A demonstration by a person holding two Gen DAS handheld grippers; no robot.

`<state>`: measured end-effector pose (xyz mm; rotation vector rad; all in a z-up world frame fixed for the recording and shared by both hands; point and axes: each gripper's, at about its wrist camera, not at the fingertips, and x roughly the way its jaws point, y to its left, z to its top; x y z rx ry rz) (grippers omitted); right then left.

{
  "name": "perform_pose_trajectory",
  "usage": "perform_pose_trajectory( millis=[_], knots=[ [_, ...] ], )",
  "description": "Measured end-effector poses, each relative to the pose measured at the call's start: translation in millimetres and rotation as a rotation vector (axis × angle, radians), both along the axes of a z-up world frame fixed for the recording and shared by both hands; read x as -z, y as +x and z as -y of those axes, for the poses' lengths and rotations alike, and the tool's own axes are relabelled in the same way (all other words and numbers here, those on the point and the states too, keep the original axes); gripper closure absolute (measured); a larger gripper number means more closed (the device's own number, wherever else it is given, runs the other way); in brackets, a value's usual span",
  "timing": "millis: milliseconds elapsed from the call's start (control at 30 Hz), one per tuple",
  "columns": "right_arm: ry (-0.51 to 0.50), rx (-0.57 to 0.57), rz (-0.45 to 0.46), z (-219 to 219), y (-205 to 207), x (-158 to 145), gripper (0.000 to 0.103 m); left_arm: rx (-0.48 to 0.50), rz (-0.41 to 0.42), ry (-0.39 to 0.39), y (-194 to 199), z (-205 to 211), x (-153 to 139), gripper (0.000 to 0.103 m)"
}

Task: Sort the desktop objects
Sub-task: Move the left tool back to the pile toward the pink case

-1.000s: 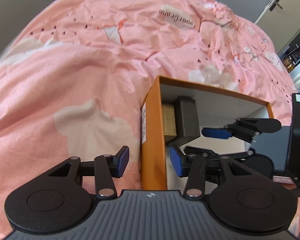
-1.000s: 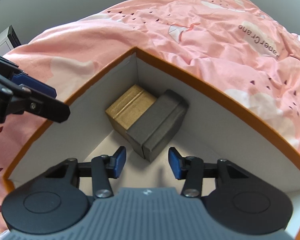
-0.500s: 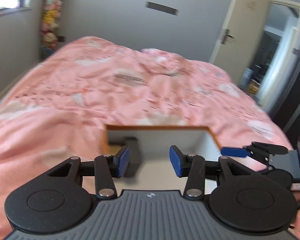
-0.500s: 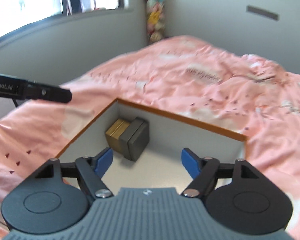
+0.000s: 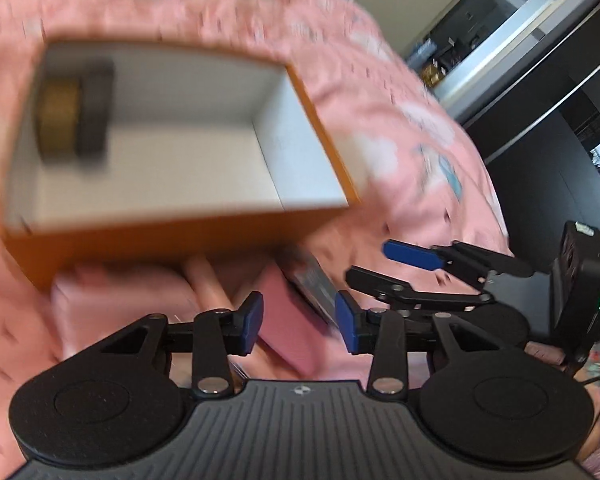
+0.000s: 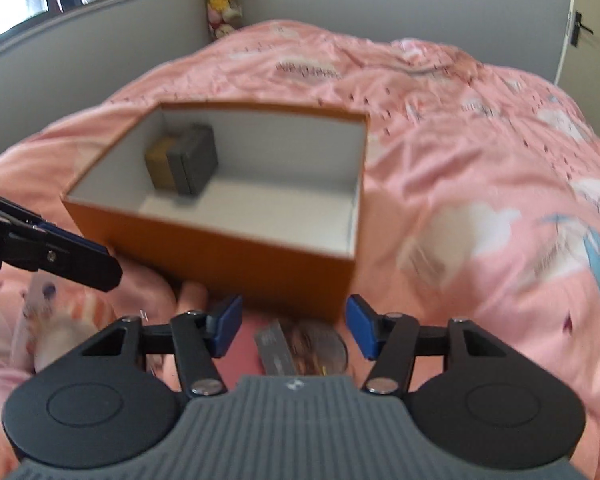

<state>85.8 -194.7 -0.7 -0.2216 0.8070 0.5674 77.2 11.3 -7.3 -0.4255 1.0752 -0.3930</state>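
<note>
An orange box (image 5: 160,240) (image 6: 220,256) with a white inside stands on the pink bedspread. In its far-left corner a gold box (image 6: 158,164) (image 5: 58,120) stands against a dark grey box (image 6: 196,164) (image 5: 96,112). In front of the box lie a flat pink item (image 5: 292,316) (image 6: 240,344), a grey card (image 6: 274,346) (image 5: 314,280) and a round brownish disc (image 6: 320,346), all blurred. My left gripper (image 5: 300,322) hovers over the pink item, its jaws closing on nothing. My right gripper (image 6: 295,328) (image 5: 380,266) is above the card and disc, closing too, with nothing between its pads.
The rumpled pink bedspread (image 6: 460,140) stretches all around the box. More blurred pinkish items (image 6: 48,304) lie at the near left. Dark cabinets and a doorway (image 5: 540,120) are to the right, with grey walls and a window behind the bed.
Both grippers have drawn back out of the box to its near side, bringing the loose items in front into view. The right jaws widened, then narrowed; the left jaws narrowed slightly.
</note>
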Motion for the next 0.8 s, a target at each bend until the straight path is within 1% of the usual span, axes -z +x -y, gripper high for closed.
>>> perform_pose_trajectory(
  millis=[33,67,167,233,300,467,500,700,800],
  knots=[
    [-0.009,0.005,-0.020,3.2,-2.4,6.7,0.048,0.002,-0.026,-0.013,2.1,4.5,8.3,0.059],
    [-0.021,0.009,-0.037,6.0,-5.0,13.0,0.049,0.000,-0.052,-0.021,2.6,8.6,17.0,0.059],
    [-0.050,0.013,-0.071,11.1,-10.0,28.4,0.049,-0.016,-0.155,-0.033,7.5,18.1,43.5,0.059],
    [-0.069,0.007,-0.085,12.6,-12.7,35.1,0.049,-0.021,-0.203,-0.047,8.9,24.2,56.7,0.059],
    [-0.086,-0.004,-0.093,12.4,-14.2,40.1,0.049,-0.031,-0.219,-0.044,10.7,28.7,64.2,0.059],
    [-0.122,-0.025,-0.106,14.5,-18.6,49.7,0.050,-0.080,-0.253,0.001,16.8,35.1,73.4,0.059],
    [-0.126,-0.029,-0.107,14.6,-19.1,50.9,0.050,-0.080,-0.256,0.000,17.3,36.7,75.2,0.057],
    [-0.131,-0.057,-0.114,13.8,-19.3,56.0,0.050,-0.111,-0.282,-0.009,23.4,43.4,88.7,0.057],
    [-0.139,-0.075,-0.110,11.3,-19.2,57.2,0.050,-0.113,-0.265,0.006,25.0,44.7,88.8,0.058]
  ],
)
